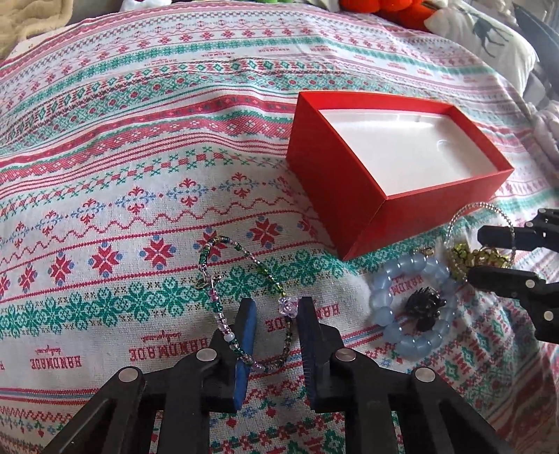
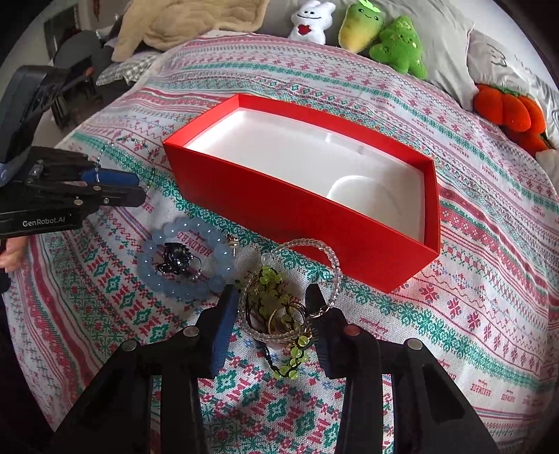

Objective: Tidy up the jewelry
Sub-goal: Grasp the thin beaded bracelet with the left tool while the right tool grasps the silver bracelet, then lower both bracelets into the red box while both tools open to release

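An open red box point(image 1: 335, 195) with a white lining lies on the patterned cloth; it also shows in the right wrist view point(image 2: 286, 213). My left gripper point(image 1: 276, 307) is open, its jaws on either side of a green and purple beaded bracelet point(image 1: 241, 255). My right gripper point(image 2: 270, 297) is open around a heap of yellow-green beads point(image 2: 269, 297) and a clear beaded bracelet point(image 2: 332, 258). A pale blue bead bracelet point(image 2: 185, 258) rings a small black piece point(image 2: 174, 256) between the two grippers.
Plush toys sit at the far edge of the cloth: white point(image 2: 311, 21), green point(image 2: 398, 45) and orange point(image 2: 506, 108). A beige blanket point(image 2: 181, 24) lies at the back left. The patterned cloth point(image 1: 122, 157) stretches left of the box.
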The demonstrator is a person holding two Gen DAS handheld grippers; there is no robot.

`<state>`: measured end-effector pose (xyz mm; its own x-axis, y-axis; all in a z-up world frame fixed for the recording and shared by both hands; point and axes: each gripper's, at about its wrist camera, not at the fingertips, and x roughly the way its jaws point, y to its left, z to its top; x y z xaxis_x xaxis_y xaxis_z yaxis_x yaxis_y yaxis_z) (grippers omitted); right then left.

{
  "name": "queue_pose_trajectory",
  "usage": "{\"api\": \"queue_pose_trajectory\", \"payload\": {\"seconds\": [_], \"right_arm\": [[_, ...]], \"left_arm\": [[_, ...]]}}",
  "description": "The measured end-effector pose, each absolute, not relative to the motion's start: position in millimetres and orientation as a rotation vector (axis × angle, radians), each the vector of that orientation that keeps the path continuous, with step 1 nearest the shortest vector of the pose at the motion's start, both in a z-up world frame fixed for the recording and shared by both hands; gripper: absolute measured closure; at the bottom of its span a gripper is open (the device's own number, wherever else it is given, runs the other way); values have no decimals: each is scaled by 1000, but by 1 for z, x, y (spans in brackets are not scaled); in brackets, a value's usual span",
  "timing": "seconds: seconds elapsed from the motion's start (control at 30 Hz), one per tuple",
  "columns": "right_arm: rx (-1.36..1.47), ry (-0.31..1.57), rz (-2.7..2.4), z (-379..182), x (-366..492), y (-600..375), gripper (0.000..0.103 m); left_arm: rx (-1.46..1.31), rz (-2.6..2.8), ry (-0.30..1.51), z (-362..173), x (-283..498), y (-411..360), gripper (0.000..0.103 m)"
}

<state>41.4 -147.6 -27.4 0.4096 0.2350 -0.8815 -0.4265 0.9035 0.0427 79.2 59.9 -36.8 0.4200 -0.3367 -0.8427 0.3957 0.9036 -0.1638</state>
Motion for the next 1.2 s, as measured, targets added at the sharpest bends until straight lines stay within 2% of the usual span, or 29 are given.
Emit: {"api": "queue_pose_trajectory", "payload": {"seconds": [0.13,0.27,0.5,1.2], "right_arm": [[-121,1071,420,-19,44,-158,61],[-78,1088,403,-17,49,-163,81],[-1,1102,381,-15,54,-172,99],[27,926,386,61,51,-165,100]], "left_arm": [[45,-440,1046,-36,78,65,95],[45,-428,1048,-36,77,66,96],[63,-436,1029,-23,72,61,97],[101,-496,904,33,67,17,97]]}}
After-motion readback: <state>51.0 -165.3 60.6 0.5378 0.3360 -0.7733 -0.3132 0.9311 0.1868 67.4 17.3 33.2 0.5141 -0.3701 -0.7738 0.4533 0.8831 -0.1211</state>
